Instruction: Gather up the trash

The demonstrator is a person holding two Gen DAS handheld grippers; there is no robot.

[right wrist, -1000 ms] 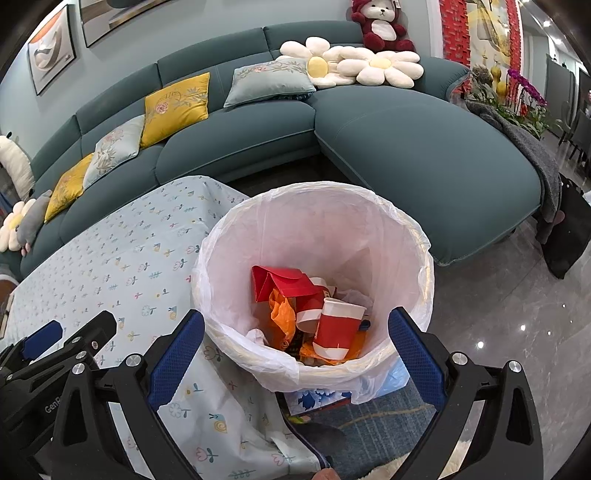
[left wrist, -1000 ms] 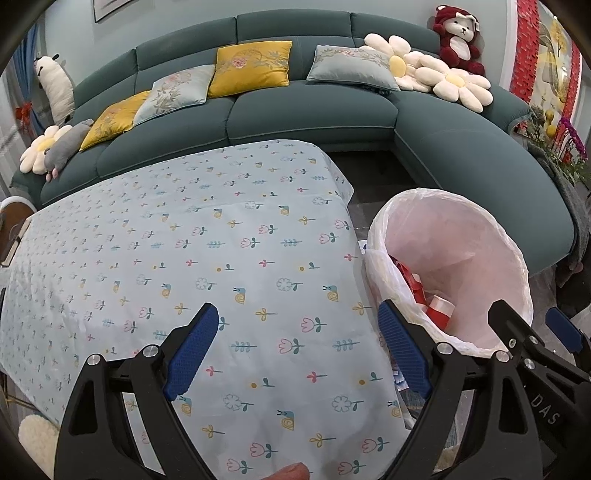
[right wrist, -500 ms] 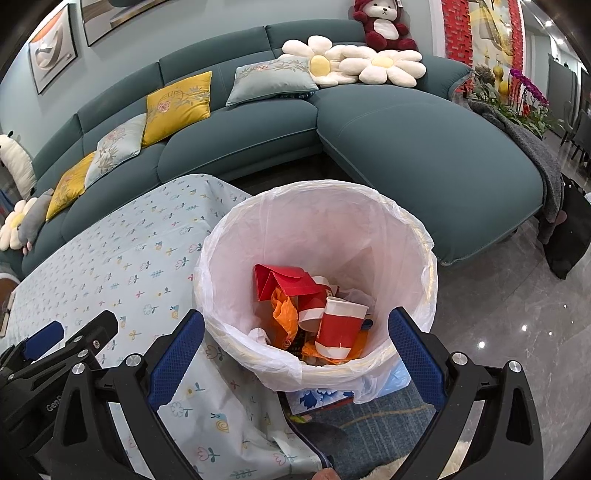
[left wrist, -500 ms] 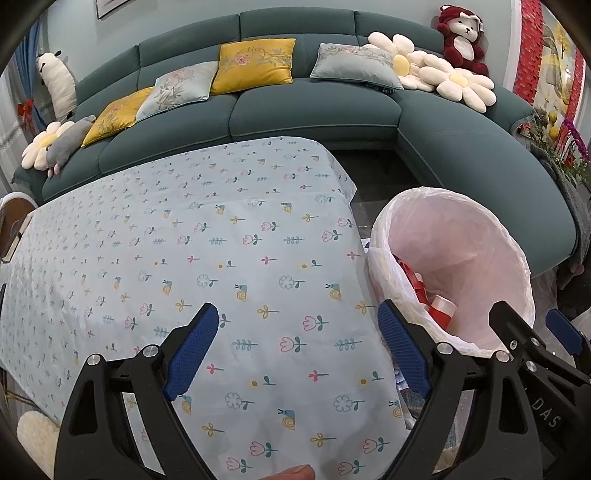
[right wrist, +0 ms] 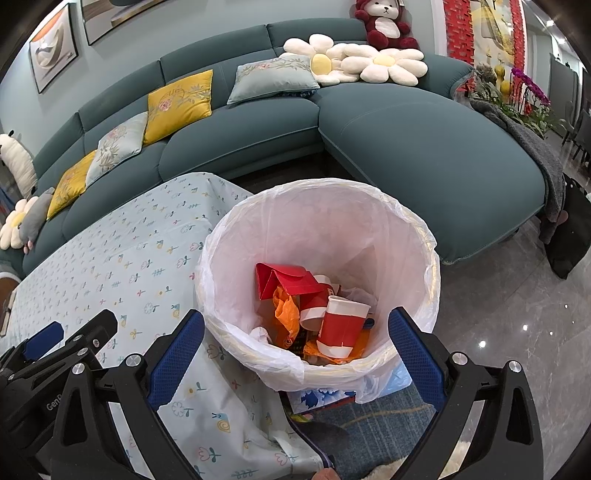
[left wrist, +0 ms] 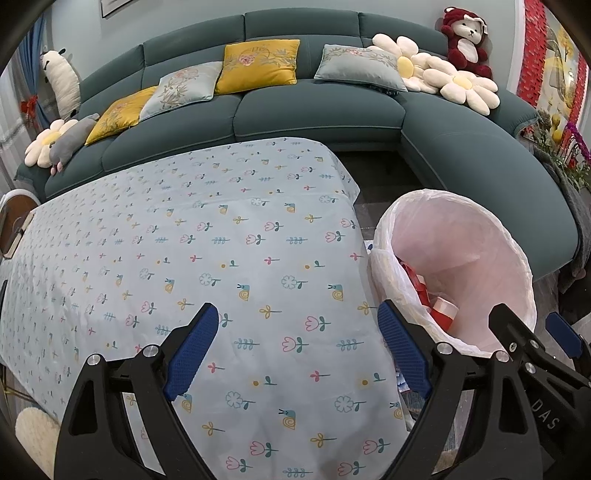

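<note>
A living room: one curved teal sofa [left wrist: 317, 110] wraps around one low table covered by a flower-print tablecloth [left wrist: 192, 258]. One bin [right wrist: 321, 280], lined with a white bag, stands on the floor touching the table's right end.

Count on the sofa: two yellow cushions, three grey-blue cushions, two daisy pillows [right wrist: 354, 64] beside one red teddy bear [right wrist: 384, 24].

The left gripper [left wrist: 299, 347] hangs over the tablecloth, just left of the bin, jaws spread wide and holding nothing. The right gripper [right wrist: 295, 354] hangs above the near rim of the bin, jaws likewise spread wide and holding nothing.

The trash lies inside the bin. The right view looks straight down into it: two red paper cups [right wrist: 341, 325], one folded red carton [right wrist: 288, 280], orange wrapping [right wrist: 286, 314]. The left view shows only a red sliver of trash over the rim, but shows the whole tabletop.
</note>
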